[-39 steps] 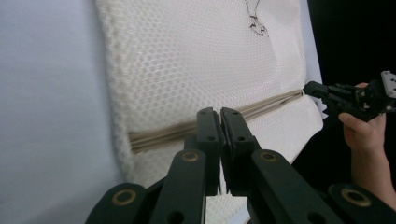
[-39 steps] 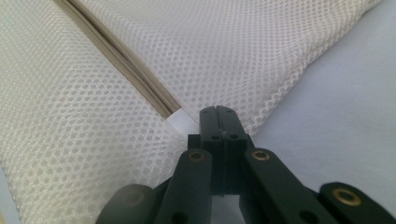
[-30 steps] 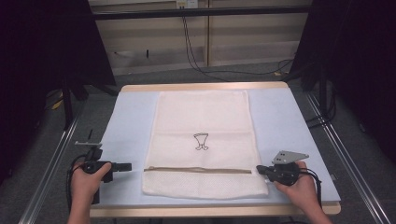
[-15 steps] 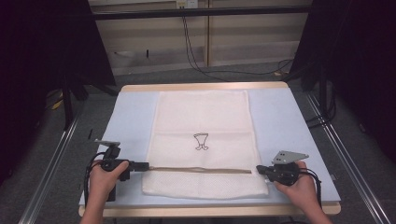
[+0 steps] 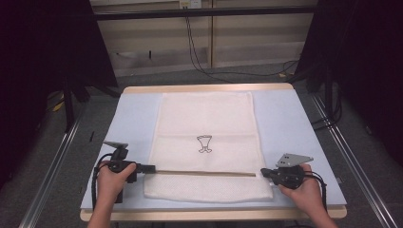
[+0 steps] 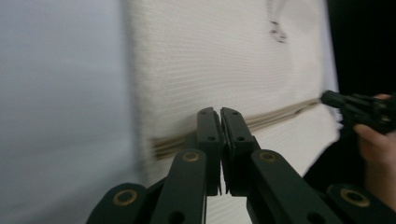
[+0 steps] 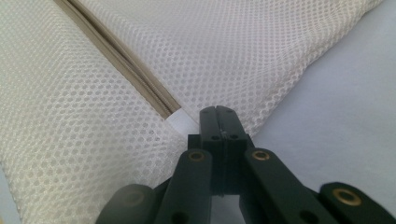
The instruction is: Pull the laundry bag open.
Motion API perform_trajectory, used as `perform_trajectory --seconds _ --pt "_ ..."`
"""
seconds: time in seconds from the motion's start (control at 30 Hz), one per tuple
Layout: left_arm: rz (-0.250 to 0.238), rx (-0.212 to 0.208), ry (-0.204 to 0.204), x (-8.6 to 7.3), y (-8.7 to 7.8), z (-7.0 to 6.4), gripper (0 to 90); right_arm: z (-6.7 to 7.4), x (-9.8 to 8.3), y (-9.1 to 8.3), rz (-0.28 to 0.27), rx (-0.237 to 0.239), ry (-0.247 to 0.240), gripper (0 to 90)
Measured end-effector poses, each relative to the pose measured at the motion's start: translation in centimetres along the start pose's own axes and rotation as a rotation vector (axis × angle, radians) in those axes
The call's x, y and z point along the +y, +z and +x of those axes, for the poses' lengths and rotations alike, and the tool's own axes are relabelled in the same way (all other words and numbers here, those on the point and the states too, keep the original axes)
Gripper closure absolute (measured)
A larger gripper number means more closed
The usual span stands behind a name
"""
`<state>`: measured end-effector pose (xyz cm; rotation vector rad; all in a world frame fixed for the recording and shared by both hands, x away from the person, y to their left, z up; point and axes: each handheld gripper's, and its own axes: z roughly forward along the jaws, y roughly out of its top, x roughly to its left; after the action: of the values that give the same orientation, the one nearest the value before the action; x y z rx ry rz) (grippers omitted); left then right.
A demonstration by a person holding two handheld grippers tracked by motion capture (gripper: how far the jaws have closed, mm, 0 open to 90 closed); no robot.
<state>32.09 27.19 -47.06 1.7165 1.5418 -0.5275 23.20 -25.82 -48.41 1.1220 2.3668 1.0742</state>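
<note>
Both claws closed, level.

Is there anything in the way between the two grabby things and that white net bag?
No, nothing visible is in the way. The left gripper sits right at the left end of the white mesh bag, by its tan zipper line, fingers closed. The right gripper is at the zipper's right end, also closed.

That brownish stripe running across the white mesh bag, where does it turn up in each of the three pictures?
High view: the zipper strip runs level across the mesh bag, low in the picture, between the two grippers.
Left gripper view: it slants from lower left up to the right, behind the jaw tips.
Right gripper view: it comes down from the upper left and ends just left of the jaw tips.
Shared landmark: the bag's mesh weave on both sides of it.
</note>
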Motion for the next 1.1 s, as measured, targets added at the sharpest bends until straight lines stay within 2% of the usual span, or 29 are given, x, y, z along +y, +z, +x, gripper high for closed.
perform_trajectory --seconds 0.07,0.1,0.13,0.17,0.23,0.27,0.3,0.33,0.37,0.4,0.43,0.47,0.5,0.53,0.6,0.63,0.67,0.7,0.73,0.83,0.9,1.1 --pt "-0.012 -0.005 -0.031 -0.1 -1.2 1.0 87.4 0.0 0.0 0.0 0.001 0.001 0.0 90.0" --pt "-0.025 0.028 -0.031 -0.2 -2.0 1.7 87.4 0.0 0.0 0.0 0.001 0.001 0.0 90.0" --pt "-0.024 -0.026 -0.05 -0.3 -2.4 2.2 87.3 0.0 0.0 0.0 0.0 -0.002 -0.003 90.0" --pt "-0.027 -0.049 -0.051 -0.3 -2.6 2.4 87.3 0.0 0.0 0.0 -0.002 0.001 -0.004 90.0" --pt "-0.01 -0.016 -0.017 -0.3 -2.3 1.8 86.8 0.0 0.1 0.1 0.001 -0.008 -0.007 90.0" --pt "-0.023 0.006 0.002 -0.2 -2.3 1.6 84.4 0.0 0.1 0.0 0.001 0.0 0.001 90.0" --pt "-0.067 0.035 0.034 -0.2 -2.3 1.3 76.3 0.0 0.1 0.0 -0.002 -0.007 0.011 90.0" --pt "-0.089 0.048 0.042 -0.1 -2.4 1.0 71.7 -0.2 0.1 -0.1 -0.017 0.003 0.016 90.0" --pt "-0.114 0.058 0.06 0.0 -2.5 1.0 71.2 -0.3 0.1 -0.3 -0.033 -0.011 0.017 89.4" --pt "-0.149 0.08 0.077 0.0 -2.6 0.9 68.8 -0.5 0.1 -0.6 -0.054 -0.03 0.02 80.3" --pt "-0.215 0.117 0.116 0.0 -2.6 0.9 62.5 -0.7 0.2 -0.8 -0.076 -0.069 0.028 64.8" --pt "-0.276 0.149 0.168 0.0 -2.7 1.1 51.5 -1.1 0.3 -1.0 -0.113 -0.121 0.053 58.9" --pt "-0.361 0.216 0.244 -0.1 -2.6 1.2 47.3 -1.5 0.2 -1.2 -0.127 -0.14 0.054 59.6" --pt "-0.389 0.265 0.283 0.0 -2.5 1.2 43.3 -1.9 0.2 -1.5 -0.145 -0.176 0.052 55.1" --pt "-0.417 0.331 0.361 0.0 -2.3 1.4 34.8 -2.6 0.1 -1.6 -0.146 -0.233 0.056 41.6" --pt "-0.432 0.35 0.388 0.1 -2.0 1.5 30.0 -2.9 0.0 -1.6 -0.153 -0.246 0.07 37.2" --pt "-0.425 0.376 0.403 0.1 -1.9 1.6 26.9 -3.1 -0.1 -1.5 -0.16 -0.261 0.071 32.7" --pt "-0.42 0.403 0.419 0.1 -1.7 1.6 27.4 -3.3 -0.2 -1.5 -0.155 -0.277 0.073 30.3" --pt "-0.413 0.421 0.436 0.2 -1.5 1.6 27.1 -3.5 -0.2 -1.5 -0.146 -0.288 0.065 27.9" --pt "-0.405 0.458 0.465 0.3 -1.3 1.6 23.1 -3.9 -0.4 -1.4 -0.141 -0.301 0.1 22.7" --pt "-0.416 0.456 0.451 0.4 -1.1 1.6 22.0 -4.2 -0.5 -1.3 -0.134 -0.312 0.106 22.4" --pt "-0.417 0.483 0.459 0.4 -1.3 2.0 20.4 -4.6 -0.6 -1.1 -0.106 -0.314 0.125 18.6"
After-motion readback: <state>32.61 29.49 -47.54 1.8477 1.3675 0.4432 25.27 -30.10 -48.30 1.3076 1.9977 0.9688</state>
